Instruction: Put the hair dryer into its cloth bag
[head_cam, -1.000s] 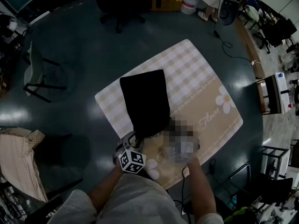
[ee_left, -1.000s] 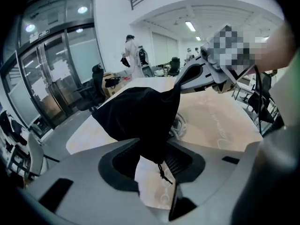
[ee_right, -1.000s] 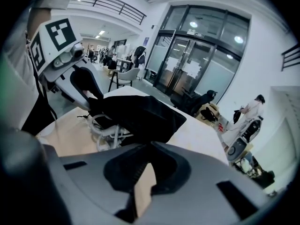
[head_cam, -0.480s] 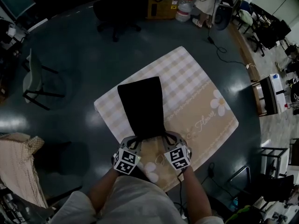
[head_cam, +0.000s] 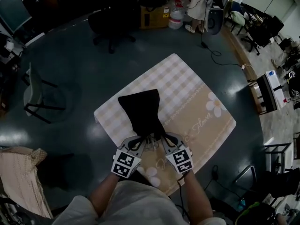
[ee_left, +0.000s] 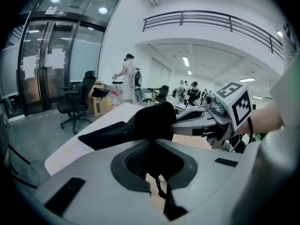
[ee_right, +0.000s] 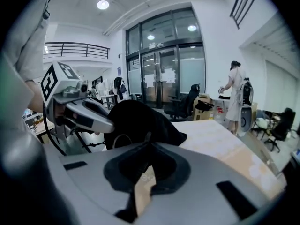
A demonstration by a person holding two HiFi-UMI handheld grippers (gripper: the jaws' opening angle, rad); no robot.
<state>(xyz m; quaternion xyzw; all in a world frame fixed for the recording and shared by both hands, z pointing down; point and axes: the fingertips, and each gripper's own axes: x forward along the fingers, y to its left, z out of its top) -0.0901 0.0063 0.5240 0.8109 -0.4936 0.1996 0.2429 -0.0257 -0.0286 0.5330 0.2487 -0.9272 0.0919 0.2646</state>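
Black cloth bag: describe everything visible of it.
The black cloth bag is soft, matte fabric, a rough rectangle narrowing toward the person. Its far end lies flat on the beige checked mat; its near end is bunched and raised. The left gripper, whose fingers have just been closing, is shut on one near corner, and the right gripper is shut on the other. A thin black drawstring dangles at the left fingers. What it holds cannot be seen.
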